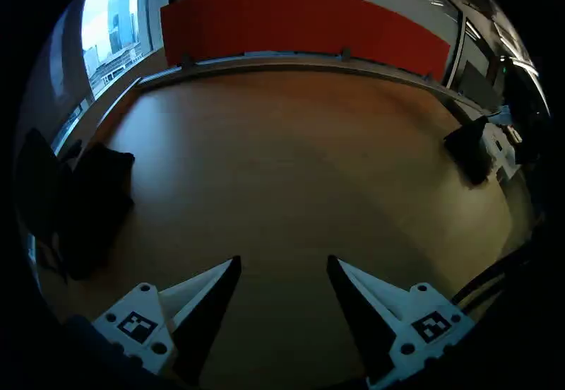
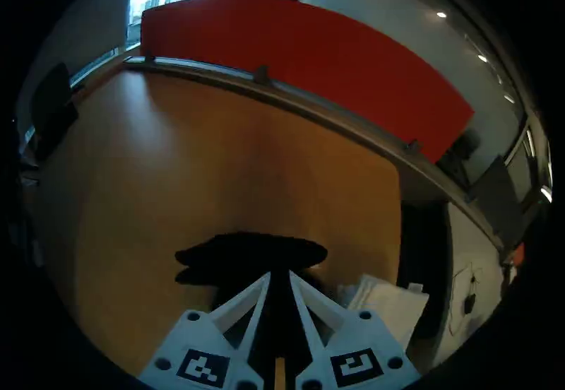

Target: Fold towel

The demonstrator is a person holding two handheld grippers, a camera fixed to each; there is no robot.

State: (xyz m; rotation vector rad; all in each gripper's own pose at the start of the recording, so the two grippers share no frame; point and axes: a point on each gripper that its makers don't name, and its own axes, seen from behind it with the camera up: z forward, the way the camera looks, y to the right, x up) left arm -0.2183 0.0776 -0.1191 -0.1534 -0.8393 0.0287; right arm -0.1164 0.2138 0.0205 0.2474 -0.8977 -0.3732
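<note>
Towel [image 2: 251, 254], a dark bunched heap, lies on the wooden bench [image 2: 212, 164] in the right gripper view, near the bench's near edge and right at the tips of the right claw [image 2: 280, 273]. In the left gripper view, a window [image 1: 113, 30] with city buildings stands at the far left, and below it a dark bulky shape [image 1: 92, 206], too dim to name, sits at the bench's left edge. The left claw [image 1: 283, 258] hangs over bare wood with its two fingers spread wide apart and nothing between them. A red panel [image 1: 304, 26] runs along the far side of the bench, and at the right edge sits another dark object [image 1: 470, 150] whose kind I cannot tell. In the right gripper view, a dark shape [image 2: 53, 111] stands off the bench's left side, and the red panel crosses the background behind the bench. The right claw's fingers are drawn almost together, leaving a narrow slot, and the dark cloth fills that slot, so the claw appears to pinch the towel's near edge. Just right of the claw lies a pale folded stack [image 2: 385, 302], close to the towel but apart from it.
</note>
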